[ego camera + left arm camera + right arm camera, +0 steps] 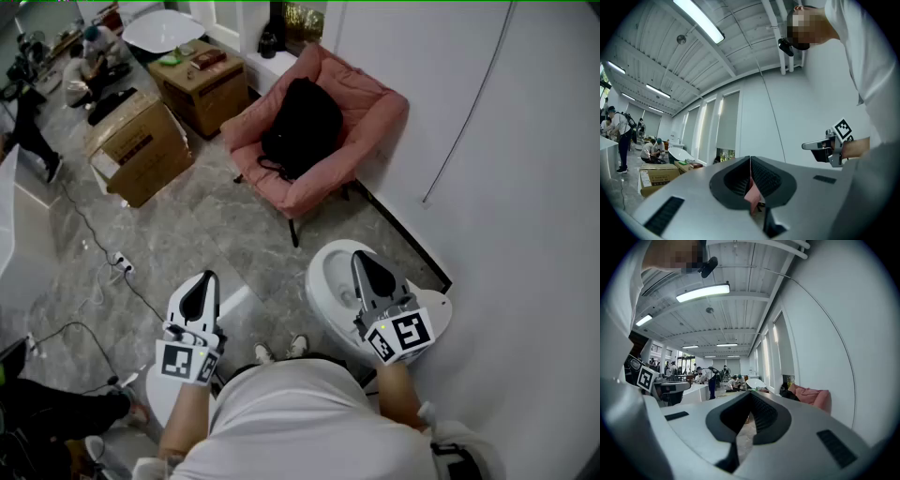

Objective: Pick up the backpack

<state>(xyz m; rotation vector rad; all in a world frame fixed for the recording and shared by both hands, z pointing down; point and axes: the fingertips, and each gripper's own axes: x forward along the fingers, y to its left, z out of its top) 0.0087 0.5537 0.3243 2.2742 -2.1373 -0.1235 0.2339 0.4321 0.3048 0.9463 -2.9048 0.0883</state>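
The black backpack [300, 127] leans upright on the seat of a pink padded chair [375, 103] against the white wall, well ahead of both grippers. My left gripper [201, 287] is held level near my waist, jaws shut with nothing in them; its own view shows the tips meeting [750, 160] and a sliver of the pink chair [753, 194] behind them. My right gripper [369, 264] is also shut and holds nothing, tips together [750, 396]. The right gripper view shows the chair [814, 395] with the dark backpack [789, 392] far off to the right.
Two cardboard boxes [141, 145] [202, 89] stand on the grey floor left of the chair. A white round-topped stool [328, 281] sits beneath my right gripper. Cables and a power strip [120, 264] lie on the floor at left. People work in the far left background.
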